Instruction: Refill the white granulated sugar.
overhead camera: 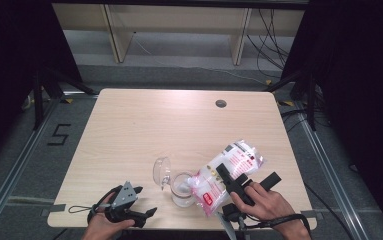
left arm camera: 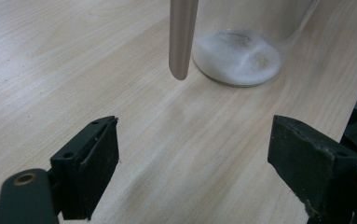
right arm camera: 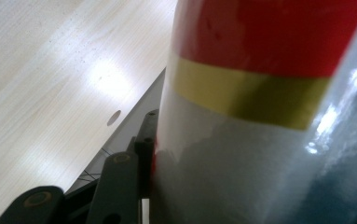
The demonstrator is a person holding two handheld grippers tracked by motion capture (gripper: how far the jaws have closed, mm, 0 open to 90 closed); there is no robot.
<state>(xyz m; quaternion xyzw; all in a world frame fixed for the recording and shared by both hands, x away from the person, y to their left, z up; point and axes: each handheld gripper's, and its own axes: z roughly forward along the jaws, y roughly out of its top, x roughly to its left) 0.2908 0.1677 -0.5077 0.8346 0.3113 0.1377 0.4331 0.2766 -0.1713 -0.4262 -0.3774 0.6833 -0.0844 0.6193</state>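
Note:
A clear glass jar (overhead camera: 181, 192) stands near the table's front edge, its hinged lid (overhead camera: 161, 171) swung open to the left. White powder lies on the jar's bottom (left arm camera: 239, 58). My right gripper (overhead camera: 246, 176) is shut on a clear bag of white powder (overhead camera: 226, 172) with red print, tilted so its low end rests at the jar's mouth. In the right gripper view one pad (right arm camera: 144, 140) presses the bag's side (right arm camera: 260, 93). My left gripper (overhead camera: 145, 201) lies open on the table left of the jar, with nothing between its jaws (left arm camera: 195, 149).
The wooden table (overhead camera: 144, 125) has a round cable hole (overhead camera: 221, 103) at its far right. A metal bar (left arm camera: 181, 37) of the jar's clasp hangs in front of the jar. Beyond the table are wooden shelving and cables on the floor.

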